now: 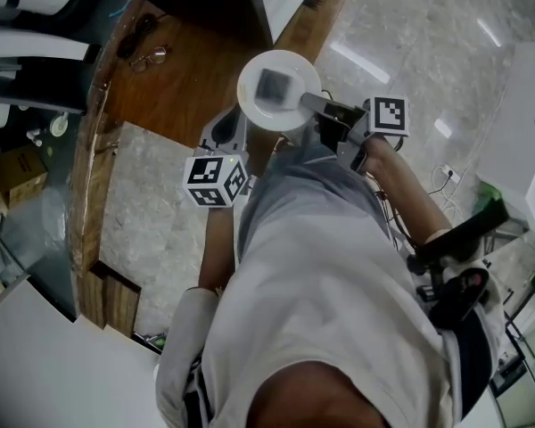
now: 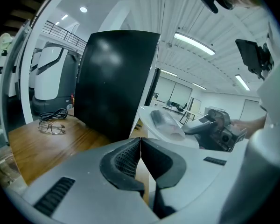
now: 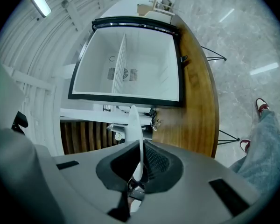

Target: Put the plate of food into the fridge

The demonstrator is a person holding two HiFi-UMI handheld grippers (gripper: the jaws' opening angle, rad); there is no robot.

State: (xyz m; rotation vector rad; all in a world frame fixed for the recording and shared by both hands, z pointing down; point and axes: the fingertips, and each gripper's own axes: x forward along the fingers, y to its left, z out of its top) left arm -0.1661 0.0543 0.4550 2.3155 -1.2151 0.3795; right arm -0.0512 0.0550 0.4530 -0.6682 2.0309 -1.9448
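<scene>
Wooden counter bears eyeglasses and a black cable.

Glasses on counter beside fridge

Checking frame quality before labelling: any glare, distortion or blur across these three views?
Head view: sharp, with light streaks glaring off the glossy floor. Left gripper view: heavy fisheye, dark corners, ceiling lamp blown out. Right gripper view: fisheye bows the fridge rim, and the edge-on plate looks slightly soft so close to the lens.
</scene>
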